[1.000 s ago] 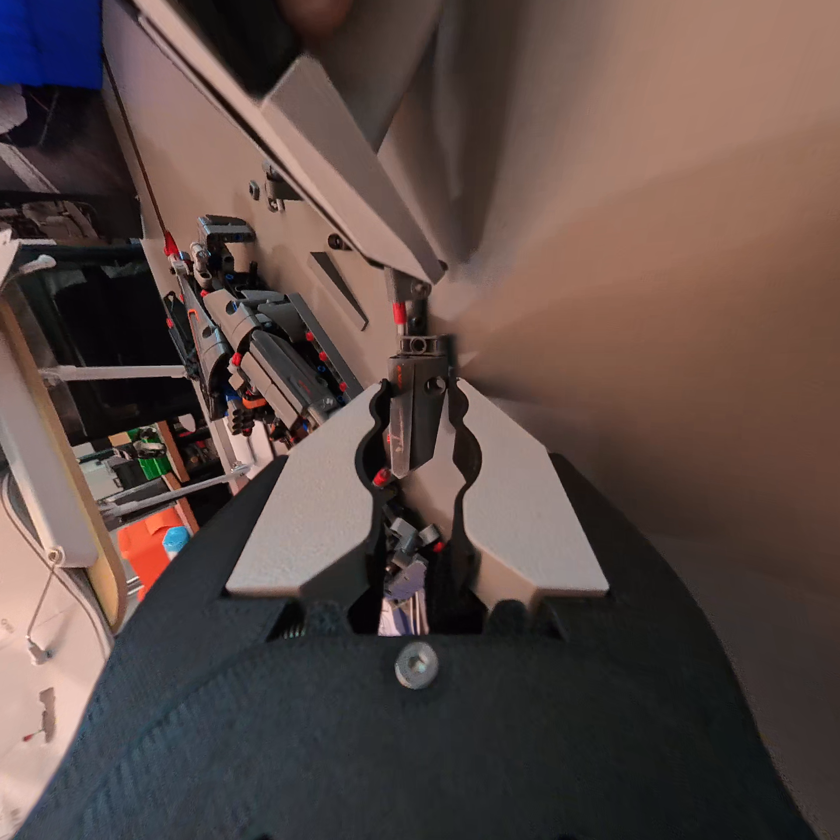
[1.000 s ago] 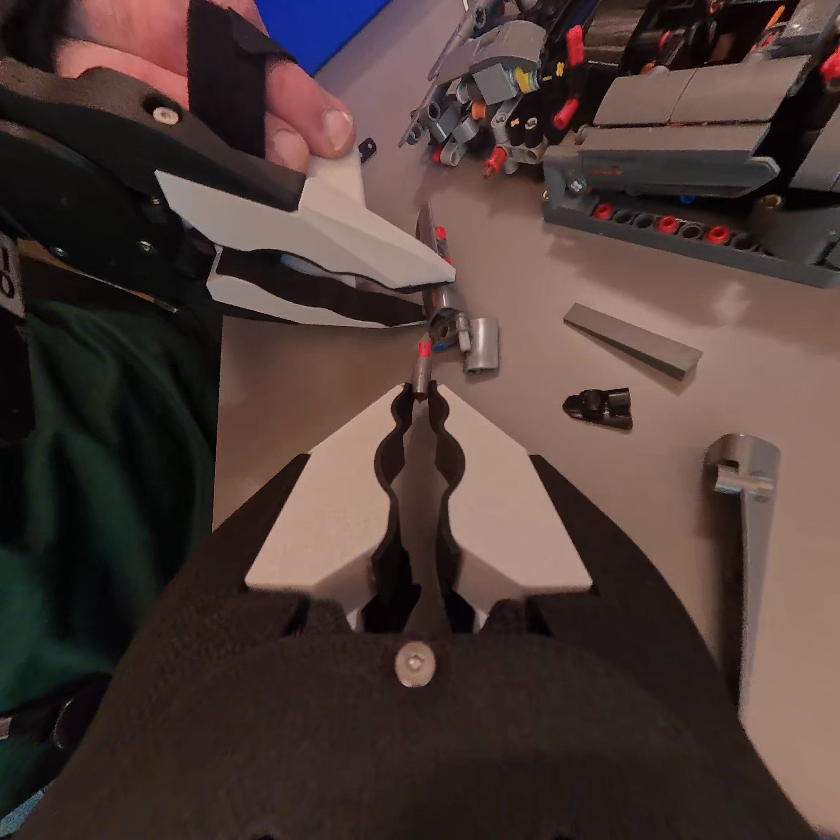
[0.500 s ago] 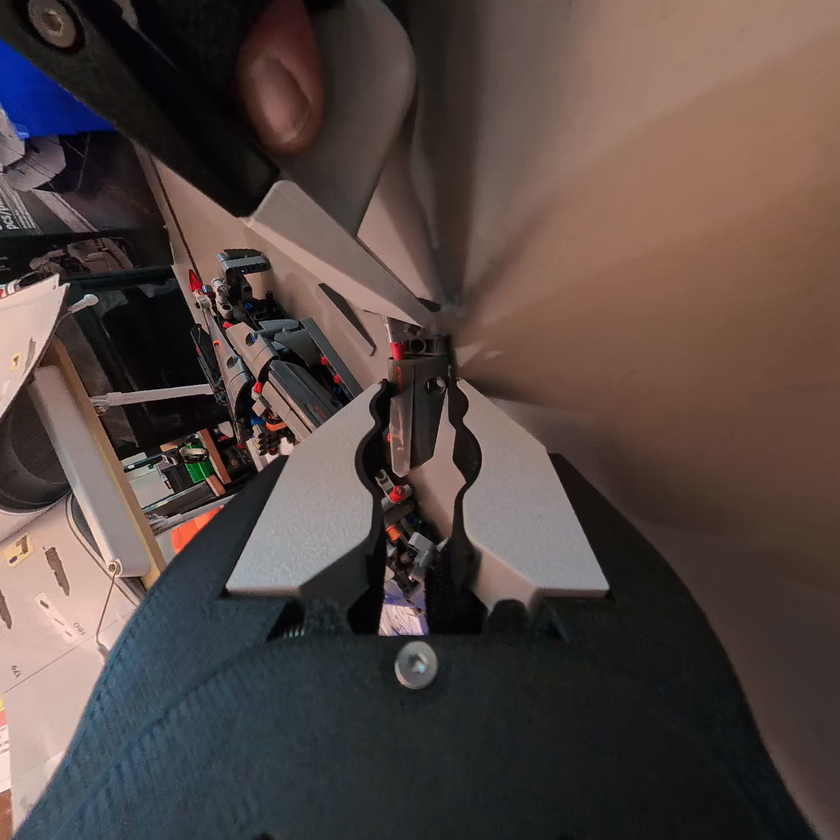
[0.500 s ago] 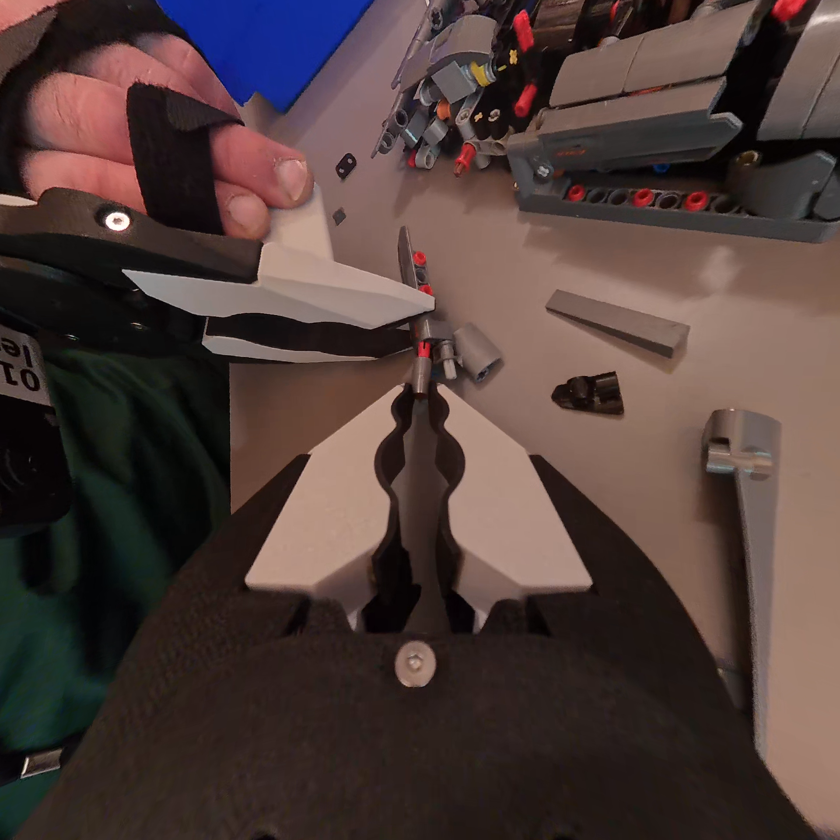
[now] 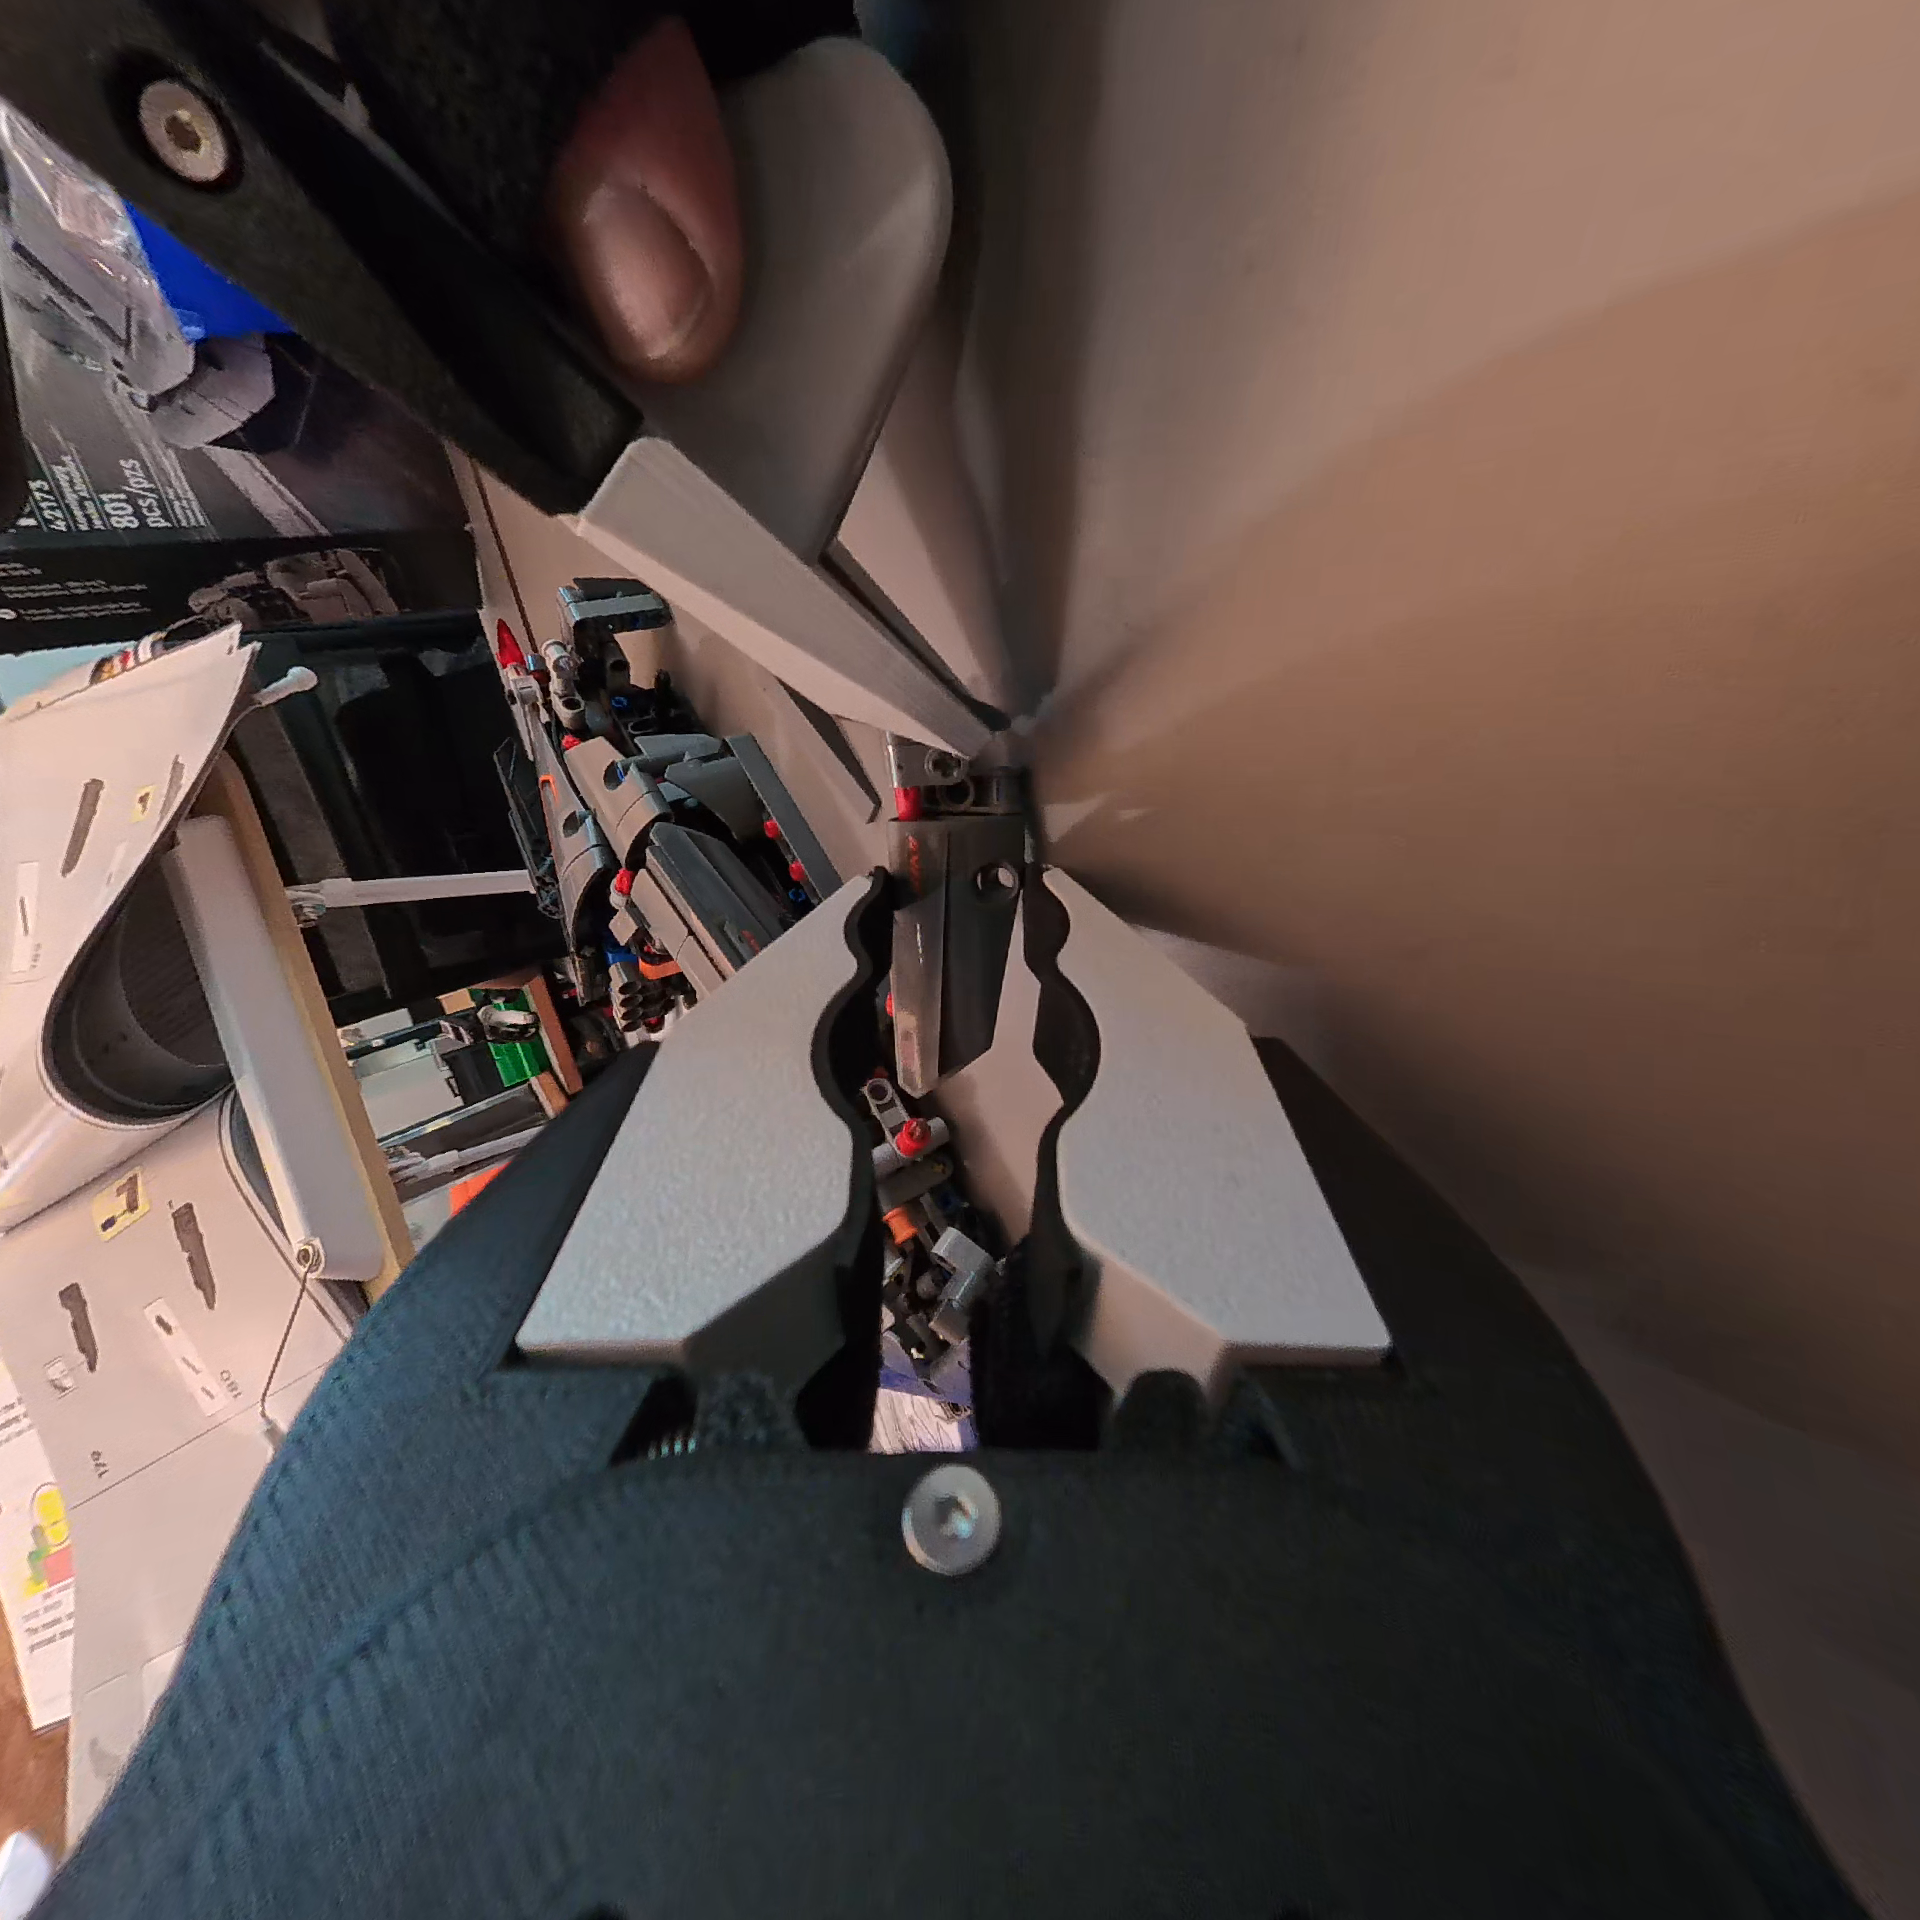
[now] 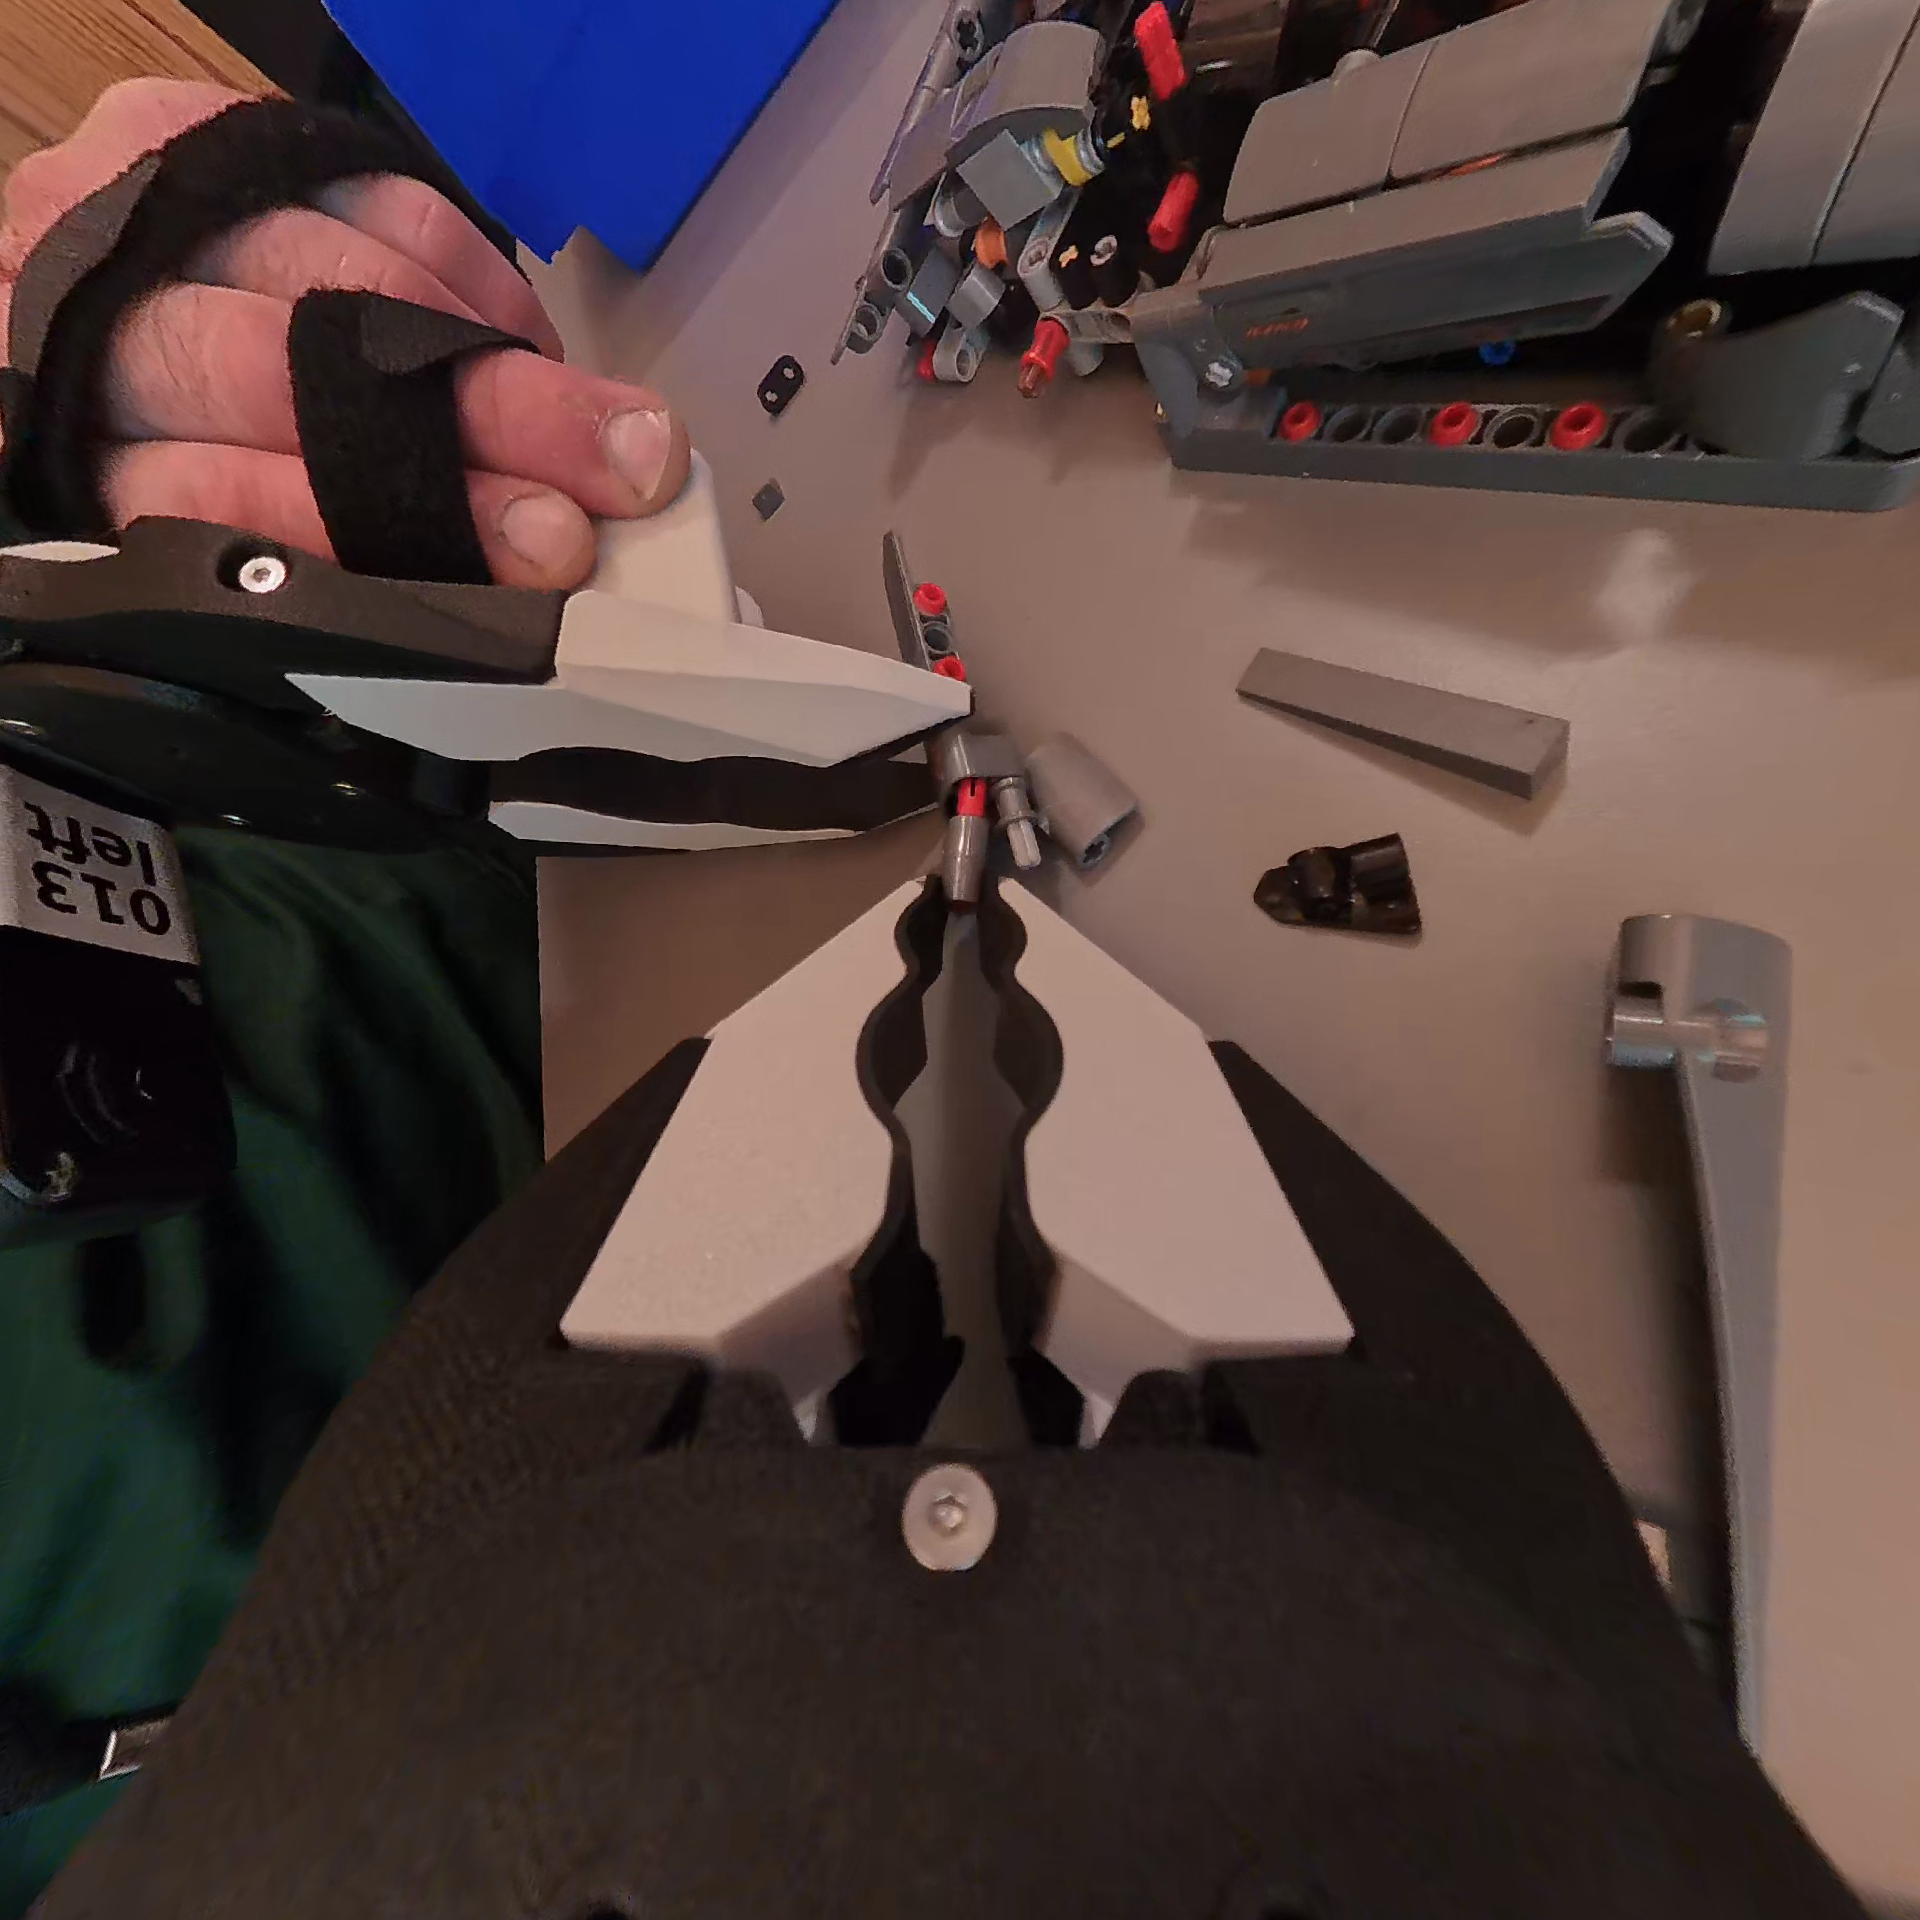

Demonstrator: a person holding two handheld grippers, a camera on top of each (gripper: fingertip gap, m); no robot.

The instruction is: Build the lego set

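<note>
My left gripper (image 5: 951, 883) is shut on a dark grey panel piece (image 5: 951, 935) with red marks, held on edge just above the table. In the right wrist view the left gripper (image 6: 925, 748) comes in from the left, and the panel (image 6: 904, 603) carries red pins and a small grey connector (image 6: 1081, 800) at its near end. My right gripper (image 6: 961, 894) is shut on a short grey pin (image 6: 961, 847) whose red end meets the panel's near end. The right gripper (image 5: 987, 727) also shows in the left wrist view, touching the piece's far end.
The large grey lego model (image 6: 1455, 260) stands at the back right with loose parts (image 6: 997, 260) beside it. A grey wedge (image 6: 1403, 717), a small black piece (image 6: 1340, 883) and a long light grey piece (image 6: 1714, 1195) lie to the right. An instruction booklet (image 5: 104, 1143) lies at the left. Less than 4 cm separates the two grippers' tips.
My right gripper has brought the pin up against the piece in my left gripper; a gap showed a second ago. Both grippers shifted slightly nearer each other.
</note>
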